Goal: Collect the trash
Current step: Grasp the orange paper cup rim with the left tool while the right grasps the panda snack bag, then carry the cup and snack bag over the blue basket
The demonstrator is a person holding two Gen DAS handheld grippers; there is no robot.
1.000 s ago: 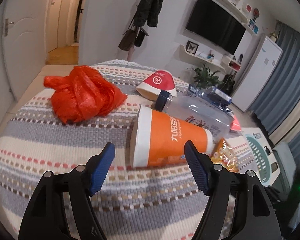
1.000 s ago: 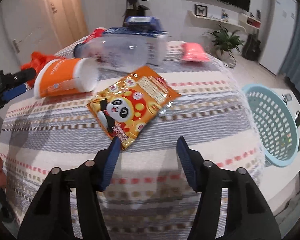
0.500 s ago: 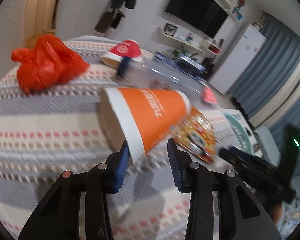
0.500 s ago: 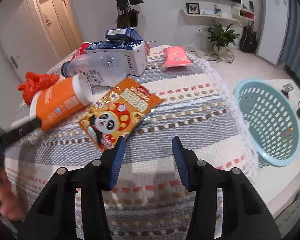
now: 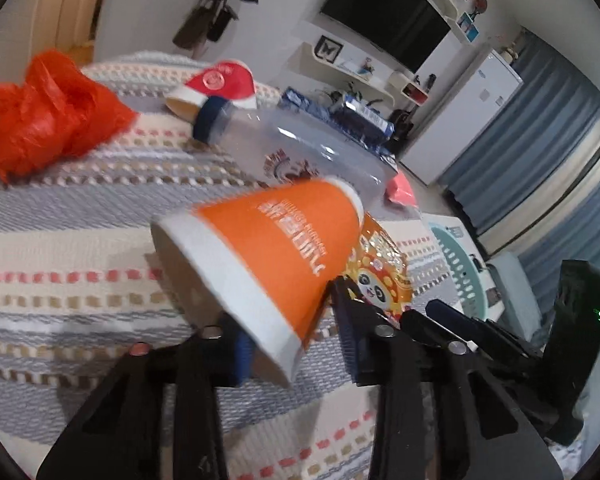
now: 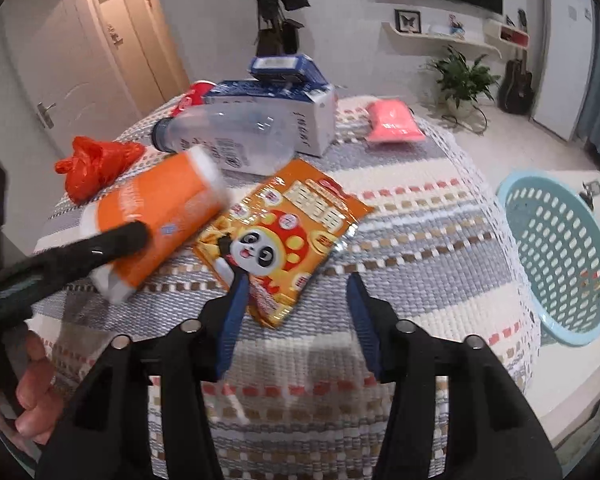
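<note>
- The left tongs (image 5: 292, 340) are closed on the wide mouth end of the orange paper cup (image 5: 276, 252), which sits tilted at centre frame in the left wrist view; whether it is fully off the striped worktop (image 5: 60, 240) I cannot tell.
- The grip is only at the rim, one finger seemingly inside the mouth. Thin paper wall could crush or slip there, and the cup could drop during a swing.
- The cup's narrow end lies over the edge of the panda snack bag (image 6: 284, 236); lifting carelessly could drag the bag or knock the clear plastic bottle (image 6: 228, 136) just behind, which would roll.
- The right tongs (image 6: 296, 320) are open, holding nothing, hovering at lower centre of the right wrist view with the bag's near corner between the fingers. The two tools are close and could collide.
- The teal perforated basket (image 6: 560, 256) sits off the worktop at right frame, well apart from the cup; it looks almost empty, with only small bits showing that I cannot identify.
- Nothing shows inside the cup's mouth.
- A red plastic bag (image 5: 48, 112), a red paper cup (image 5: 220, 84), a blue-and-white carton (image 6: 276, 100) and a pink packet (image 6: 394, 120) wait on the worktop.
</note>
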